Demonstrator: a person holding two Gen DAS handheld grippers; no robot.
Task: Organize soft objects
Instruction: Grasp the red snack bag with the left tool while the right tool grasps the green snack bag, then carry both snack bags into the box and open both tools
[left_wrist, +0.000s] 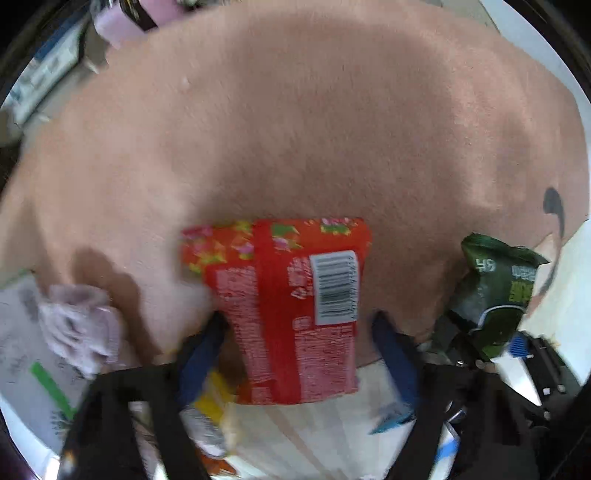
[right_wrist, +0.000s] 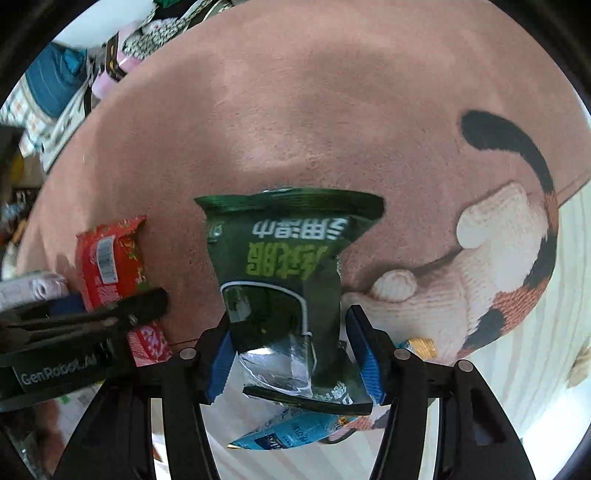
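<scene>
My left gripper (left_wrist: 299, 332) is shut on a red snack packet (left_wrist: 295, 306) with a barcode, held above a pink plush rug (left_wrist: 295, 110). My right gripper (right_wrist: 291, 328) is shut on a dark green wipes packet (right_wrist: 284, 266), also over the rug (right_wrist: 295, 110). The green packet shows at the right of the left wrist view (left_wrist: 495, 291). The red packet (right_wrist: 110, 258) and left gripper body show at the left of the right wrist view.
A pale lilac cloth (left_wrist: 79, 325) lies left on the rug edge. A blue packet (right_wrist: 288, 432) and a gold wrapper (right_wrist: 421, 347) lie on the wooden floor below. The rug has a cat pattern (right_wrist: 498, 258) at right. Clutter sits at the far left.
</scene>
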